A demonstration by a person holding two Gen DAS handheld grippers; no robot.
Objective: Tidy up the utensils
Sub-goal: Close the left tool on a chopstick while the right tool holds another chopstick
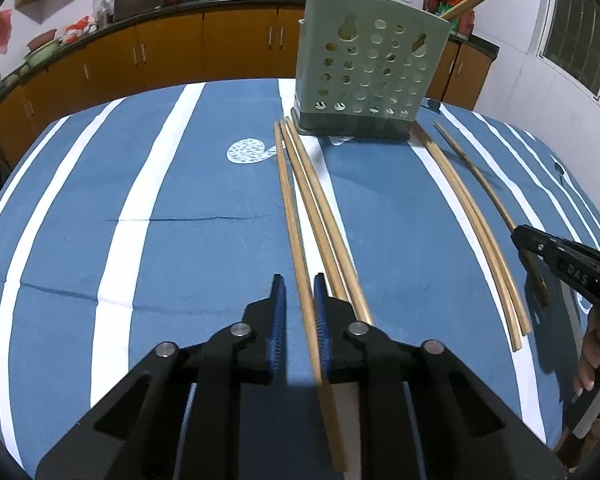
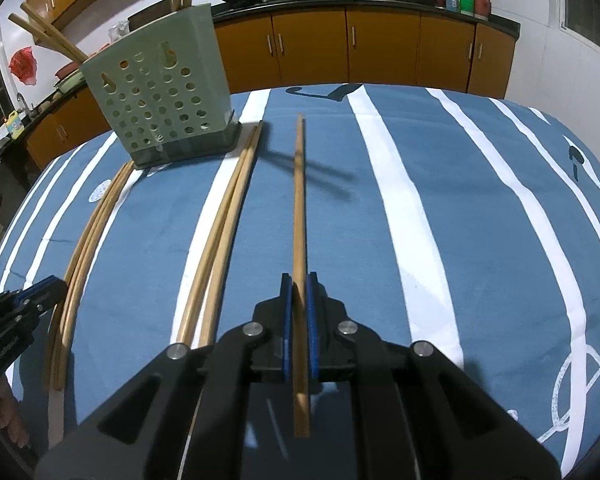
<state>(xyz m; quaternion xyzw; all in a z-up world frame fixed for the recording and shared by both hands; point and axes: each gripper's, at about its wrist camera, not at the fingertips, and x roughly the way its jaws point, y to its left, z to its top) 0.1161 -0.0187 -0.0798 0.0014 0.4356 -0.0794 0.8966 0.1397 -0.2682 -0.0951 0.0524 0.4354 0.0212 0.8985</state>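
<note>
A table covered with a blue cloth (image 1: 204,264) with white stripes fills both views, with a kitchen counter and orange-brown cabinets (image 2: 384,46) behind it.

Near the far edge stands a pale green perforated utensil holder (image 1: 370,74), upright on a dark base, with a few wooden chopsticks already standing or leaning inside it.

The left gripper (image 1: 300,320) sits low over the cloth, its blue-padded jaws a little apart around the near end of one chopstick (image 1: 290,208). The right pad looks to be touching the stick, but whether the left pad touches it is hard to tell, so a firm grip cannot be confirmed. This stick is the leftmost of three lying side by side, running from the gripper up to the holder's base.

The right gripper (image 2: 299,328) has its jaws closed tight on a single chopstick (image 2: 299,208), which points straight ahead across the table, its near end sticking out behind the pads.

Between the two grippers, a pair of chopsticks (image 2: 224,236) lies flat on the cloth, touching each other, their far tips near the holder.
</note>
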